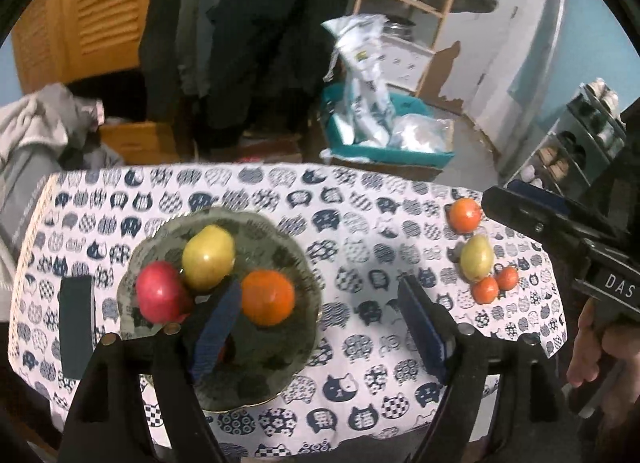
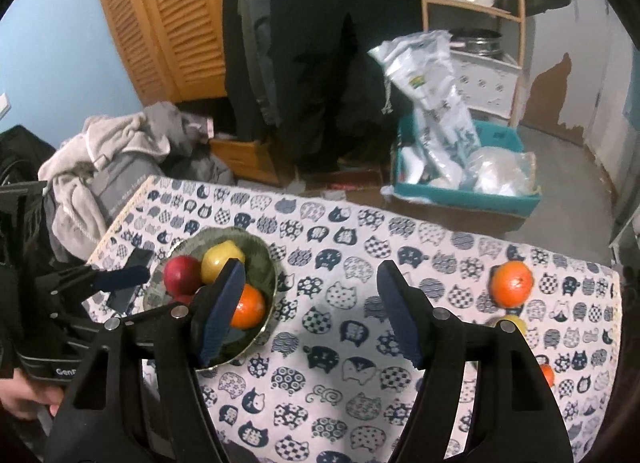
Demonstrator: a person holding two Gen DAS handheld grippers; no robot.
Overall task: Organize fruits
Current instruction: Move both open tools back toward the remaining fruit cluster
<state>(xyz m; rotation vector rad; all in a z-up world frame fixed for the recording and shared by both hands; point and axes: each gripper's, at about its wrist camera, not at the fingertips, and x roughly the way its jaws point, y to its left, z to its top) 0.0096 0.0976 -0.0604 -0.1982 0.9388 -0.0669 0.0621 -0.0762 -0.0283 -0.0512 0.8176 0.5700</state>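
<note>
The fruits are split: a red apple (image 1: 160, 297), a yellow pear (image 1: 208, 257) and an orange (image 1: 267, 297) lie touching one another in the green bowl (image 1: 280, 359) at the left of the cat-print surface (image 1: 360, 343). At the far right corner, loose on the cloth, lie another orange (image 1: 465, 214), a second pear (image 1: 477, 257) and two small tangerines (image 1: 496, 283), the pear touching the tangerines.

Both tools hang above the cloth with nothing between their jaws: the left gripper (image 1: 320, 323) is released over the bowl's right rim, and the right gripper (image 2: 310, 311) is released over bare cloth between bowl and loose fruit.

The step in hand looks like fetching the next loose piece. The right gripper is the nearer one, so it should go. I would take the lone orange first, since it stands apart. Come down with the jaws straddling its widest part and close gently, as round fruit rolls. The bowl's near side has free room for setting it down.
</note>
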